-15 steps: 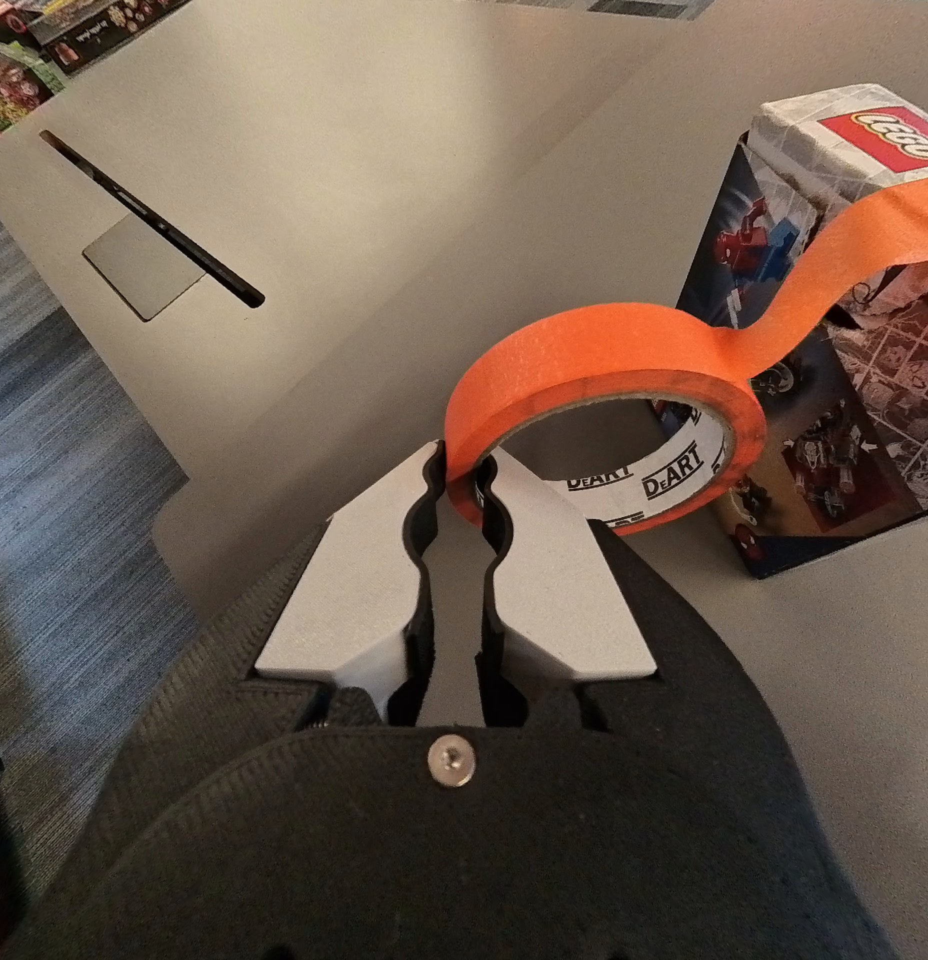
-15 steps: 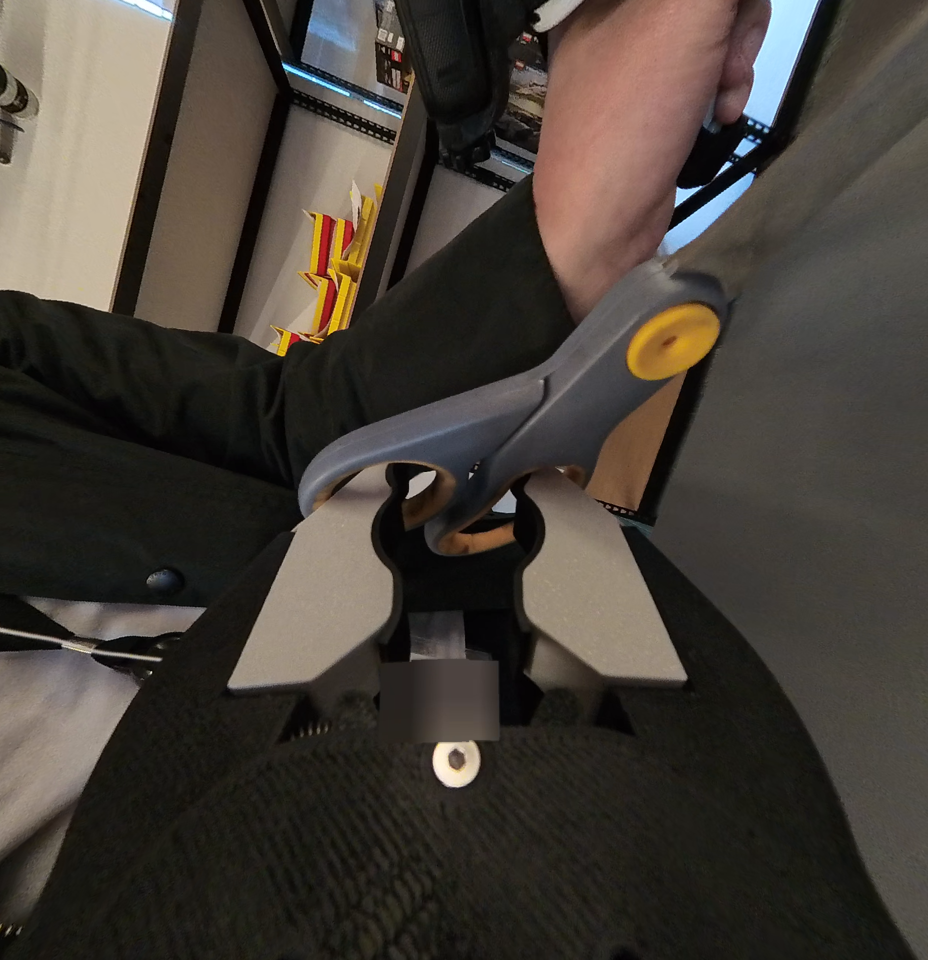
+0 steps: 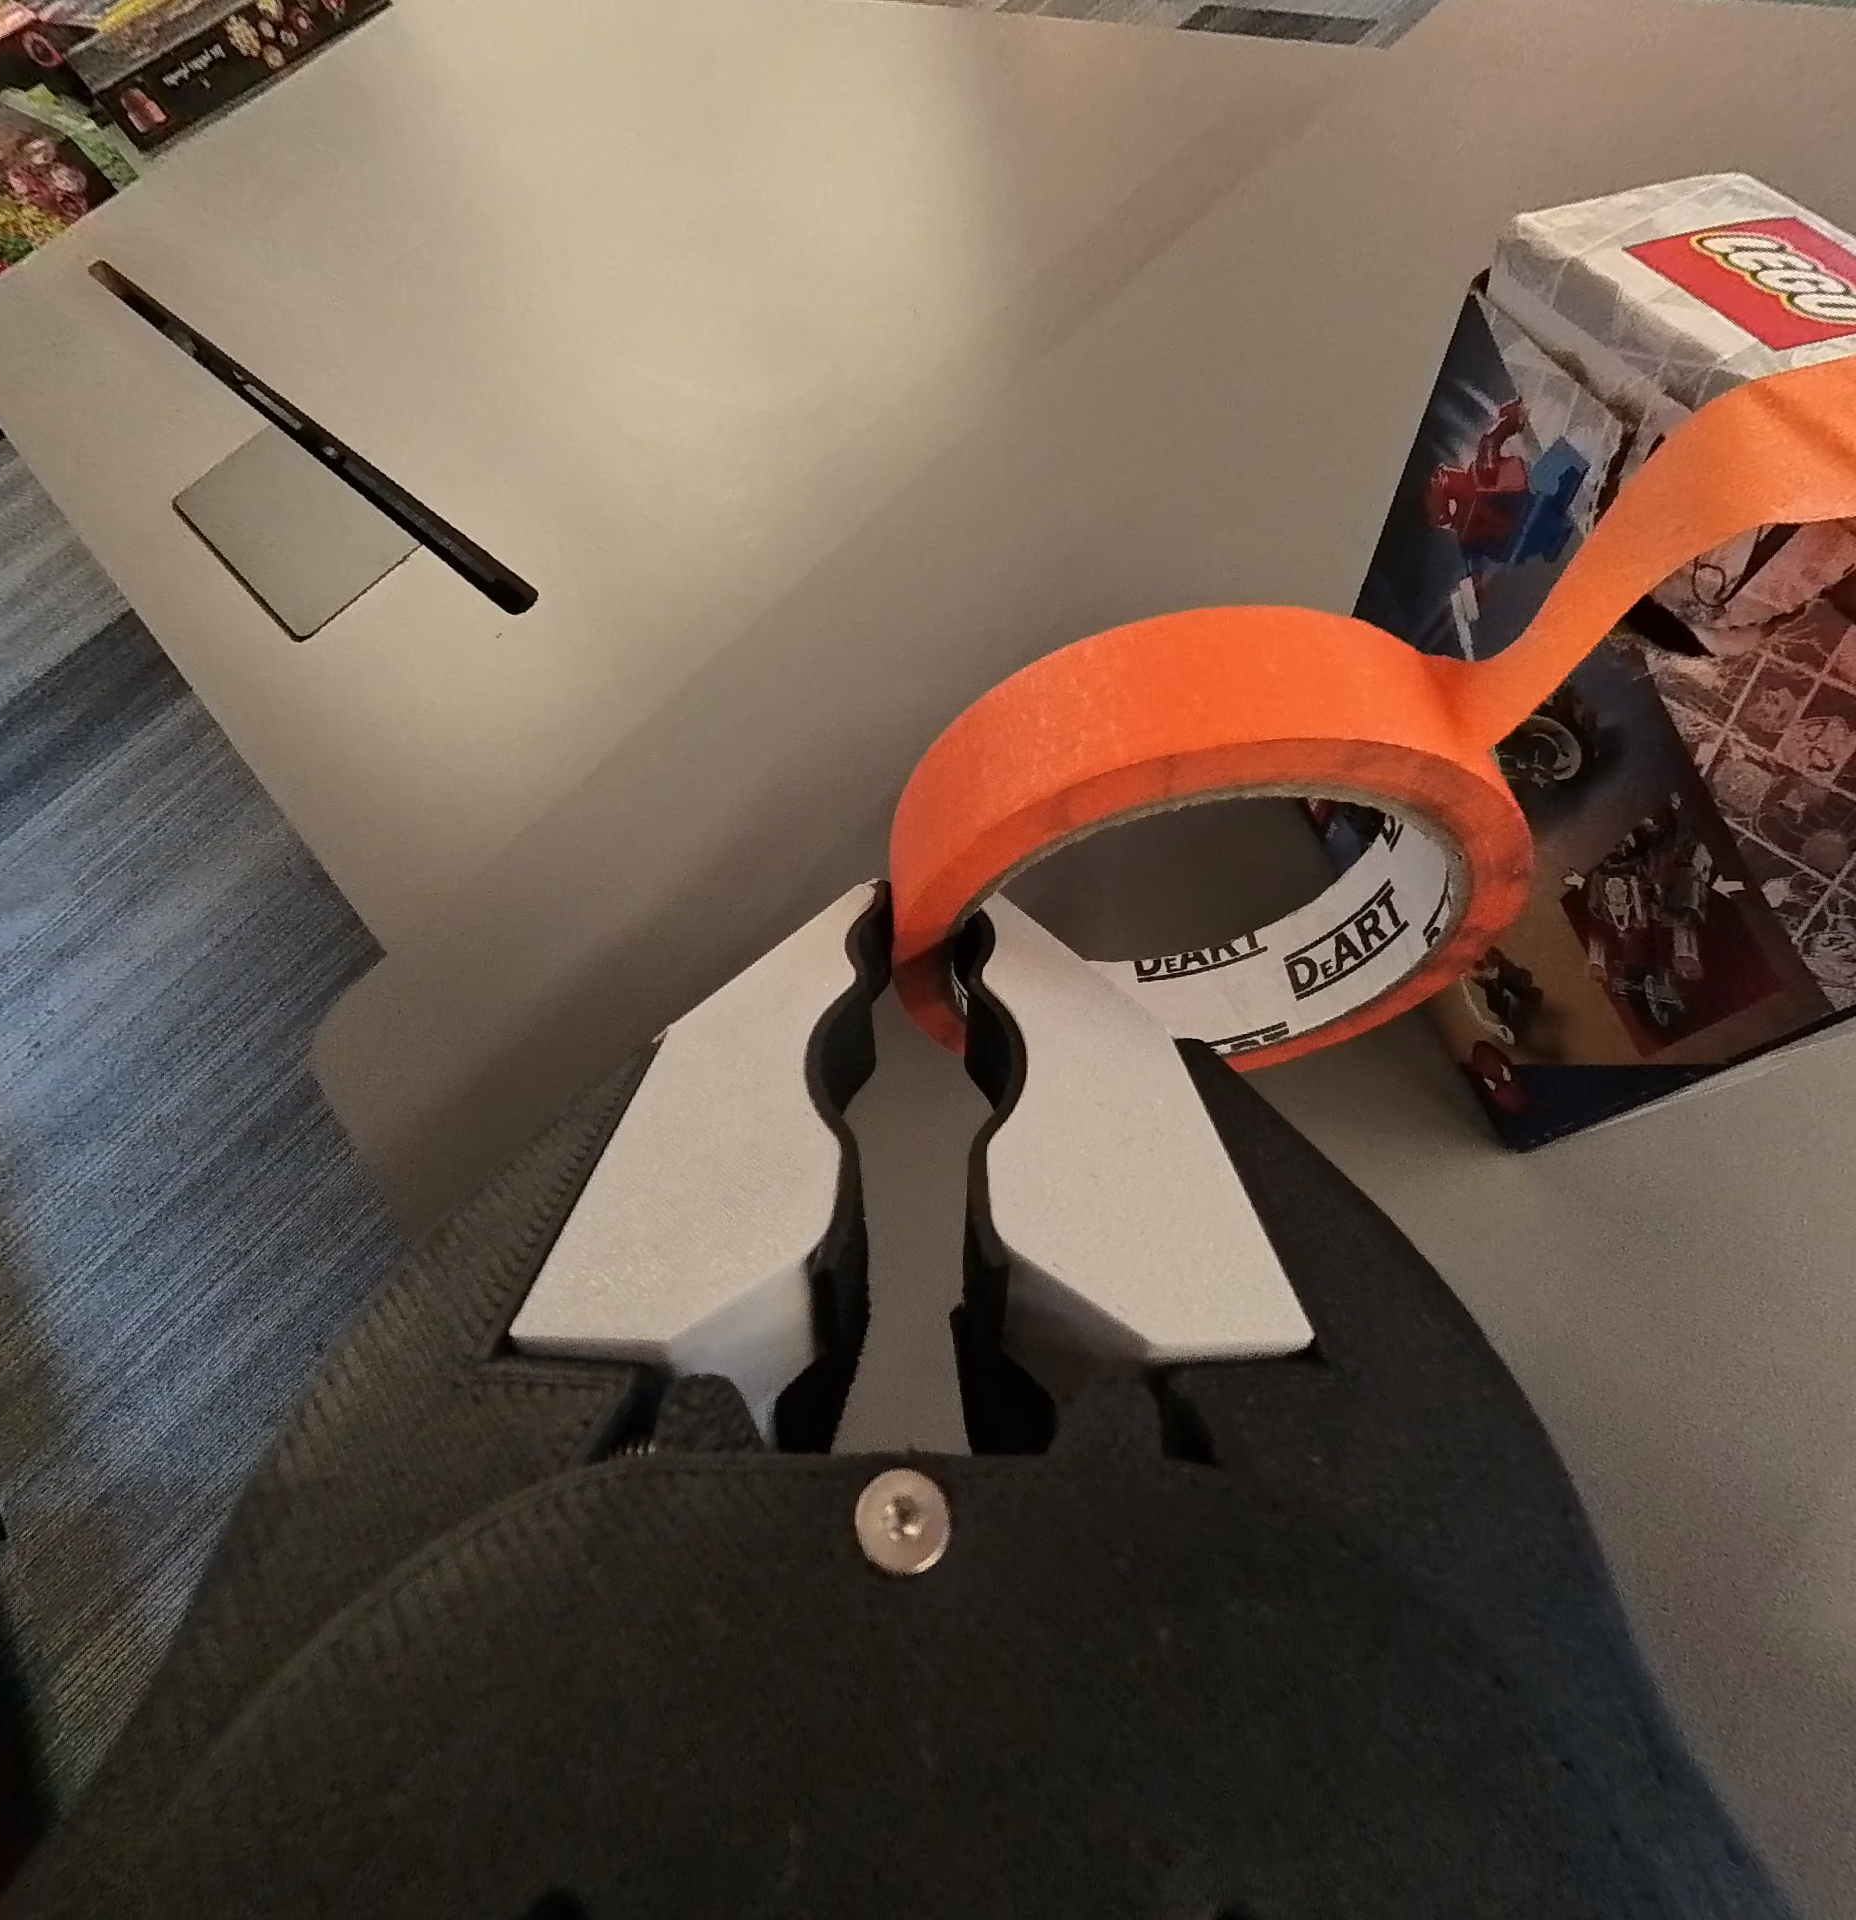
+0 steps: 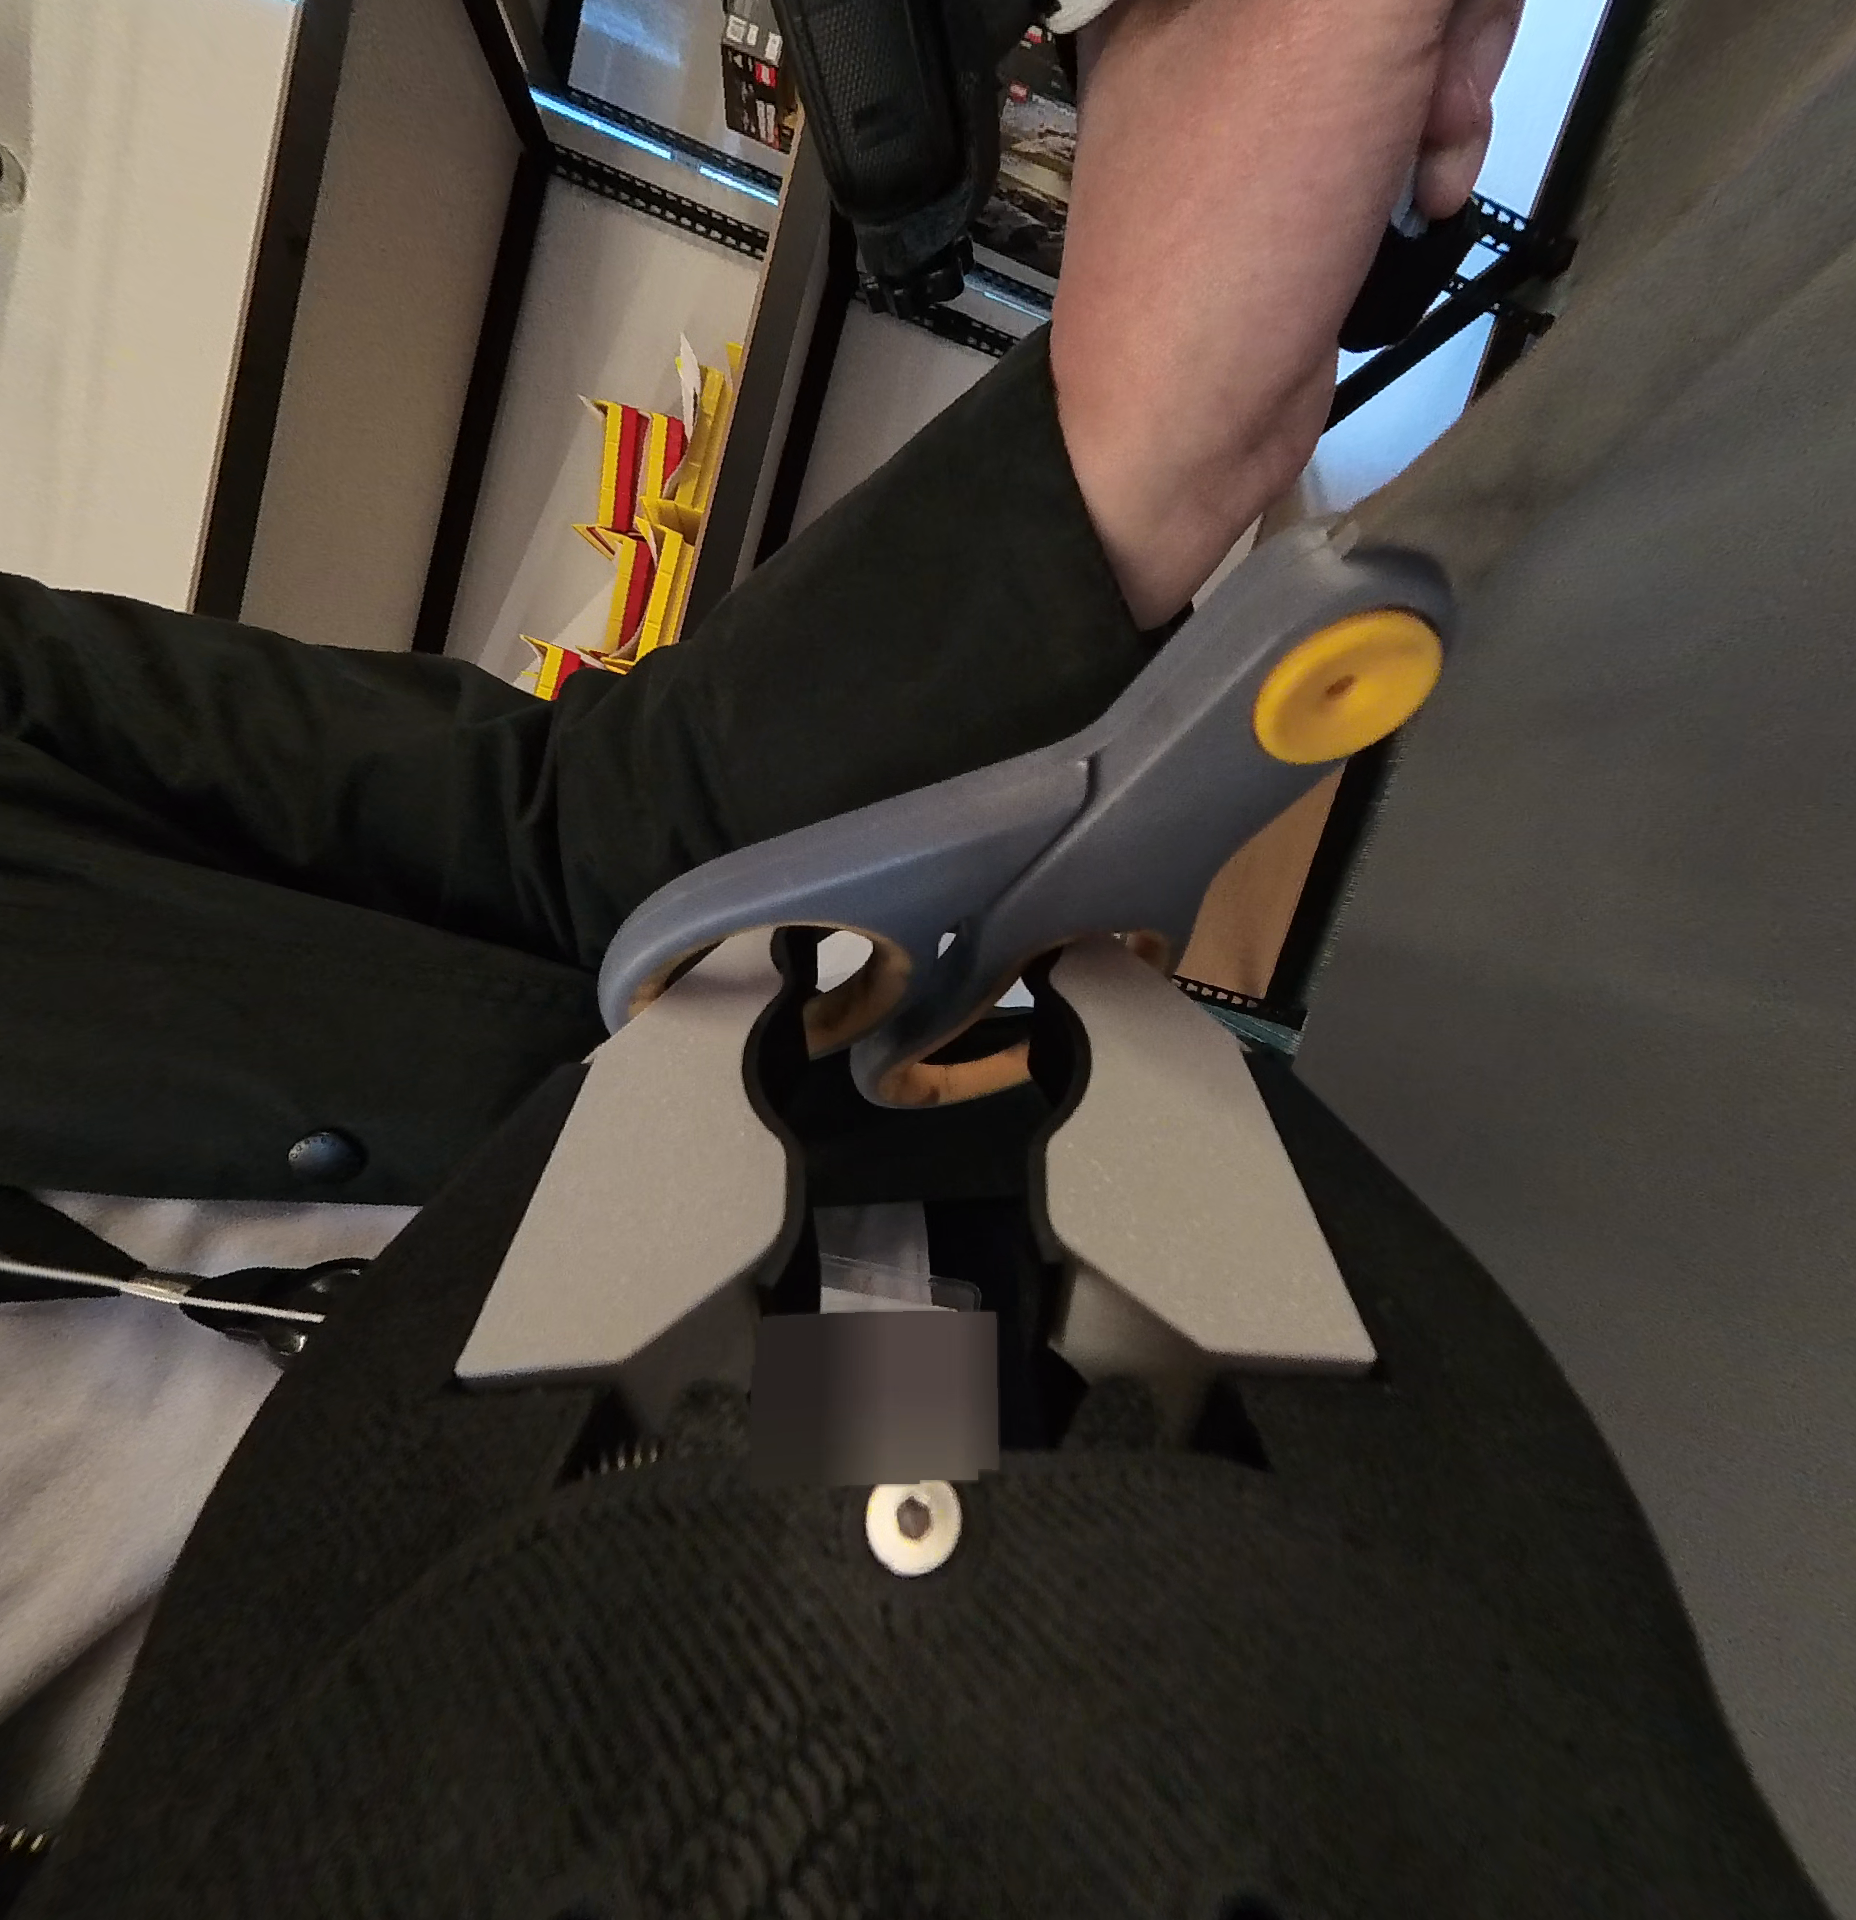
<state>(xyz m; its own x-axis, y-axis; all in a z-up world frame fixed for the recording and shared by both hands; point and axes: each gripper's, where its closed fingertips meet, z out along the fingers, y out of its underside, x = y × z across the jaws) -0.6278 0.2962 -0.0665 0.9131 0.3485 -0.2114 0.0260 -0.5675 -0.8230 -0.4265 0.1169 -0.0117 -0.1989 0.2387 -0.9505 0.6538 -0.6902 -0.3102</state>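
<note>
A: Left gripper [image 3: 929, 940] status?
B: Clamped on the wall of the orange tape roll [image 3: 1204, 790], 1 finger outside, 1 inside the core. Roll sits straight ahead of the tips, held up off the table [image 3: 695, 312]. A loose strip [image 3: 1682, 499] runs up and right from the roll, past the printed box [image 3: 1682, 779] just behind it
A: Right gripper [image 4: 919, 1023]?
B: Gripping the scissors [image 4: 1007, 862] by the 2 handle loops. Long axis runs up and right from the tips; blades hidden past the yellow pivot [image 4: 1345, 686]

A pale grey tabletop [image 3: 695, 436] carries a printed toy box [image 3: 1651, 831] standing at the right, with a flush hatch [image 3: 290, 540] and dark slot [image 3: 311, 436] far left.
</note>
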